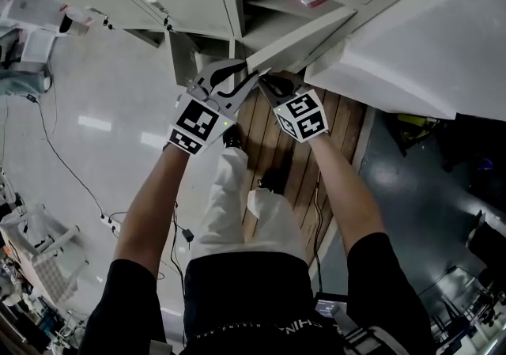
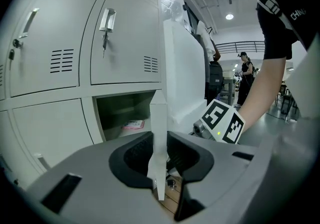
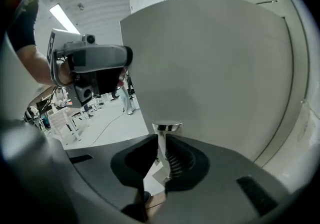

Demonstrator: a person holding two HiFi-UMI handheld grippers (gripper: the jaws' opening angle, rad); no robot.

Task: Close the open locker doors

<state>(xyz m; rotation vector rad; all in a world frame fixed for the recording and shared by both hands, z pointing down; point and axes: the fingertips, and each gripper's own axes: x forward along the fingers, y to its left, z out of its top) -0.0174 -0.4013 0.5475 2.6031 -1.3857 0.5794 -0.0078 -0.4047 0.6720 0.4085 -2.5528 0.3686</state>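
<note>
The job in hand is swinging the low door (image 1: 300, 35) shut on its open compartment (image 2: 122, 113), and both claws are already on it. The left claw (image 2: 160, 143) straddles the door's thin free edge with its jaws drawn in on either side. It looks clamped there, though the view is too tight to be sure both pads are pressing. The right claw (image 3: 162, 140) is pinched together on the shiny handle (image 3: 167, 127) at the face of the same door. The door stands well out from the cabinet, nowhere near latched.

To do this well, both claws should follow the door's arc round its hinge, not push straight at the lockers. A straight shove would twist the thin panel or pull the grips off. The handle grip should probably lead, with the edge grip only steadying.

The main risk is the left claw. Since it wraps the free edge, it would likely be trapped between door and frame in the last part of the swing. It is wise to let go there before the gap gets narrow and finish with a flat push on the face.

The pink item (image 2: 132, 124) on the shelf lies back from the opening, so it should not block the door. A second open door (image 1: 411, 45) hangs just beside this one and needs closing too.
</note>
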